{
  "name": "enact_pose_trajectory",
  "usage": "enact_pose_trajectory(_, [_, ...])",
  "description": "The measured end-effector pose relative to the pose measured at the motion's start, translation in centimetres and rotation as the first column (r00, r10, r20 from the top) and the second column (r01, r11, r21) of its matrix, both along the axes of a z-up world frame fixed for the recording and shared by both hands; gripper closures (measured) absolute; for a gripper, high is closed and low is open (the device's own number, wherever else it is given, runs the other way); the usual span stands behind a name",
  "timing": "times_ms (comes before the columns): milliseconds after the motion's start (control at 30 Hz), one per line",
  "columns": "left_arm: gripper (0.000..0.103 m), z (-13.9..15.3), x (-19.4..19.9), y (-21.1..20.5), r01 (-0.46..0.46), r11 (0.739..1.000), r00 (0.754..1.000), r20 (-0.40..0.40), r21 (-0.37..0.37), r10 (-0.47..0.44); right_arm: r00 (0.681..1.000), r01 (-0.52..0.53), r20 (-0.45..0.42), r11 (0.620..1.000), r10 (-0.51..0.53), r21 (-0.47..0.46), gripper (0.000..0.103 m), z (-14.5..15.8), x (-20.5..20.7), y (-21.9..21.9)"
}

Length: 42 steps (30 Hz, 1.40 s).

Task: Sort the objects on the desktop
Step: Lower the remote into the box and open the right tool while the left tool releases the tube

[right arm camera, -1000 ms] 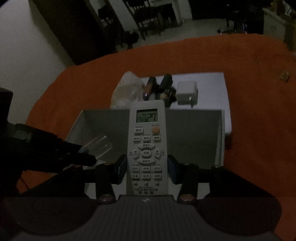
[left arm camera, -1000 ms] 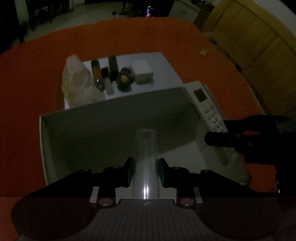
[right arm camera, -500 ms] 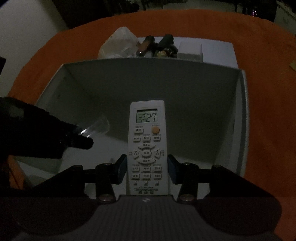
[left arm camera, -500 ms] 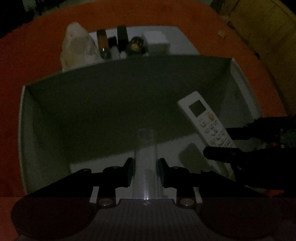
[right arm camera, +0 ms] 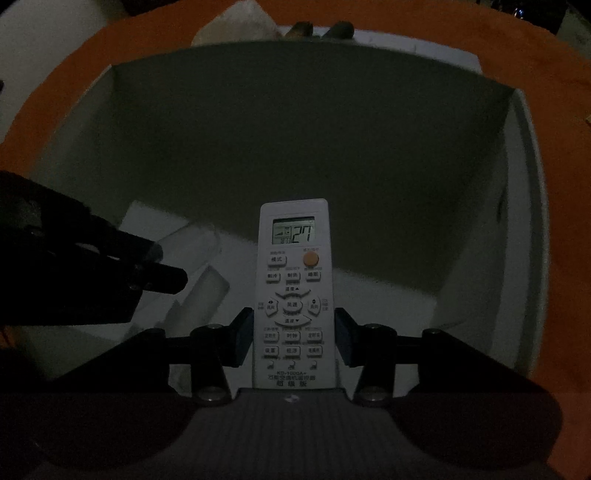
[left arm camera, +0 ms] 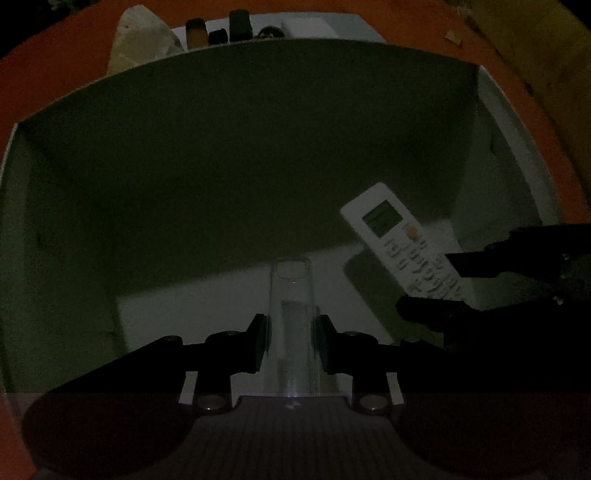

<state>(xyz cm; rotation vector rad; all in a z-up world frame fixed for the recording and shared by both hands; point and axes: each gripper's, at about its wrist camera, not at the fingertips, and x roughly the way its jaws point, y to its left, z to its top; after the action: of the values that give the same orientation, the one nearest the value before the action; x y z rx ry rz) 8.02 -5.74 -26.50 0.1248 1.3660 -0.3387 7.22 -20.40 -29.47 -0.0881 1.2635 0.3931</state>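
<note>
The jaws of the left gripper [left arm camera: 291, 332] are clenched on a clear tube [left arm camera: 291, 317], a smooth, transparent cylinder with an open far end. Its long axis runs straight out ahead along the fingers. The jaws of the right gripper [right arm camera: 293, 334] are grasping a white remote control [right arm camera: 293, 295] by its lower half. The remote is a flat, hard plastic slab with rows of small buttons, an orange round button and a lit display. Its long axis also points straight ahead from the jaws.

Both grippers point steeply down into a grey box [left arm camera: 236, 147] with tall, plain, matte walls and a paler floor. The box floor lies directly ahead of both pairs of jaws, and that is the relation the coming move seems to turn on: each held thing has only the last stretch to go, end first, before it can be laid down. In the left wrist view the remote sits to the right of the tube, apart from it. Neither hand looks clearly nearer the floor; I cannot tell whether either tip is touching it.

Beyond the far wall, past both jaws, a crumpled clear bag [left arm camera: 142, 38] and some small dark bottles [left arm camera: 218, 31] sit on the orange surface [left arm camera: 55, 62].
</note>
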Motion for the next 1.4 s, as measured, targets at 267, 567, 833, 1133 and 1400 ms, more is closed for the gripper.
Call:
enact_pose_trajectory(267, [0.078, -1.5, 0.1, -0.4, 0.01, 0.999, 1.0, -0.025, 0.038, -0.009, 0.999, -0.012, -0.047, 0.999, 0.009, -0.043, 0.054, -0.6, 0.4, 0.2])
enact_pose_trajectory(567, [0.078, -2.2, 0.7, -1.1, 0.03, 0.998, 0.998, -0.054, 0.059, -0.027, 0.983, -0.049, -0.182, 0.995, 0.033, -0.085, 0.054, -2.1, 1.2, 1.0])
enact_pose_trajectory(833, [0.078, -3.5, 1.2, -1.3, 0.03, 0.996, 0.99, -0.138, 0.081, -0.019, 0.96, -0.089, -0.275, 0.988, 0.051, -0.125, 0.054, -3.5, 1.5, 1.9])
enact_pose_trajectory(1133, [0.078, -3.7, 1.0, -1.9, 0.044, 0.994, 0.991, -0.132, 0.104, -0.03, 0.958, -0.072, -0.284, 0.988, 0.031, -0.136, 0.054, -3.5, 1.6, 1.9])
enact_pose_trajectory(1400, [0.074, -3.3, 0.6, -2.4, 0.064, 0.988, 0.994, -0.096, 0.138, -0.051, 0.963, -0.03, -0.27, 0.992, -0.004, -0.123, 0.052, -4.3, 1.5, 2.6])
